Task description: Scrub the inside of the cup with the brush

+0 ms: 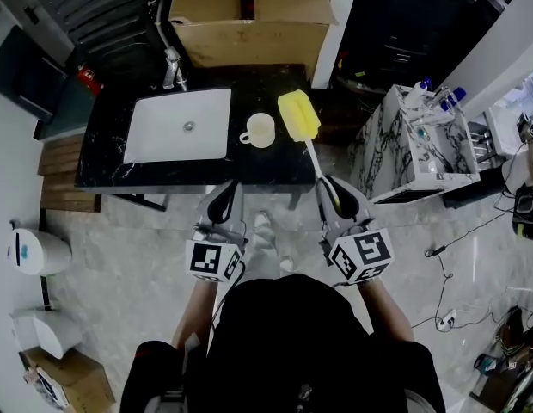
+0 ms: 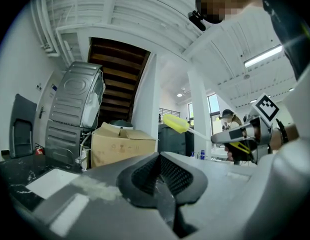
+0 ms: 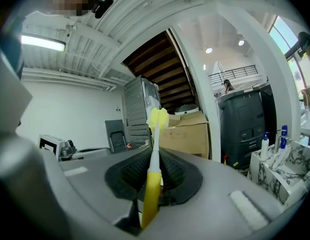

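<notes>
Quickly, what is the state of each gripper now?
The left gripper is closed and empty.
The right gripper is closed on the yellow sponge brush.

1 cup (image 1: 260,130), 1 brush (image 1: 298,115).

Both held forward: the left tool (image 1: 225,198) pinched together, empty, the right tool (image 1: 332,191) clamping the brush (image 1: 298,115).

A black top (image 1: 309,342) fills six o'clock, its sleeves stopping short of the forearms. The left claw (image 1: 222,194) and right claw (image 1: 332,194) are grey with black ribbed pads (image 2: 145,176). Each bears a white cube (image 1: 215,259) with black square markers.
</notes>
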`<state>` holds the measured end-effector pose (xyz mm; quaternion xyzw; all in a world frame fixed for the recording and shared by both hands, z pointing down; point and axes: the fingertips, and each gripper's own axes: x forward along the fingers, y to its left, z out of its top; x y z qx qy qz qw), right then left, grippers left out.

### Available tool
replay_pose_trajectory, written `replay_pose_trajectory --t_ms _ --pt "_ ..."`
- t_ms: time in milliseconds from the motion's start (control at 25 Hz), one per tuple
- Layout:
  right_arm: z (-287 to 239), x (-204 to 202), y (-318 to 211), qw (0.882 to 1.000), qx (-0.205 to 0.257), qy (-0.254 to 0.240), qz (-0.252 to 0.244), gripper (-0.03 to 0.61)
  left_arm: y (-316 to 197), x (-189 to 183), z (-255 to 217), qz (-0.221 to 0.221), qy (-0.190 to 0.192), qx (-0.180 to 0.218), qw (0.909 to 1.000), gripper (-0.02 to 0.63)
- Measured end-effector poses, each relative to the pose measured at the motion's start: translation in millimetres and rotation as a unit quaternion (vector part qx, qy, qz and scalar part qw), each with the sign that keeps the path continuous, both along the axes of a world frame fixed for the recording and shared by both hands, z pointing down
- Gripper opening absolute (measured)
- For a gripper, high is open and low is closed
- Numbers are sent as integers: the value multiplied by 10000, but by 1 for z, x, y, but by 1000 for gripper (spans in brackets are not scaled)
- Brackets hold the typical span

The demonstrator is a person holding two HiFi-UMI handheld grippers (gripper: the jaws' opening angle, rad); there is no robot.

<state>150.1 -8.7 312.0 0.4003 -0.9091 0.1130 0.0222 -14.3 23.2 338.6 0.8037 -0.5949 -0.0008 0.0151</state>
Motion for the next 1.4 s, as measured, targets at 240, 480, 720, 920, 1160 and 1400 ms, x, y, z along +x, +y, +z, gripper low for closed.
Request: replay_pose_trajectory --t_ms 240,480,720,920,1160,1400 --pt "10 -17 -39 9996 -178 197 -50 41 -47 -15 15 82 87 -147 9998 2" --pt "16 -36 -84 9989 -318 336 -45 41 -91 -26 38 283 42 -439 9986 2" --pt "24 -59 -123 9978 -421 511 2 41 -123 -42 68 558 -81 -711 9959 3" --pt "33 -74 -145 9965 -469 689 -29 41 -143 -49 95 930 -436 -850 9911 52" --pt "38 -97 -164 9955 -514 798 -76 41 -157 -50 125 1444 -642 -1084 9815 135" --pt "45 -108 -168 9922 -590 1088 -130 41 -168 -44 150 1970 -904 -1249 9682 226"
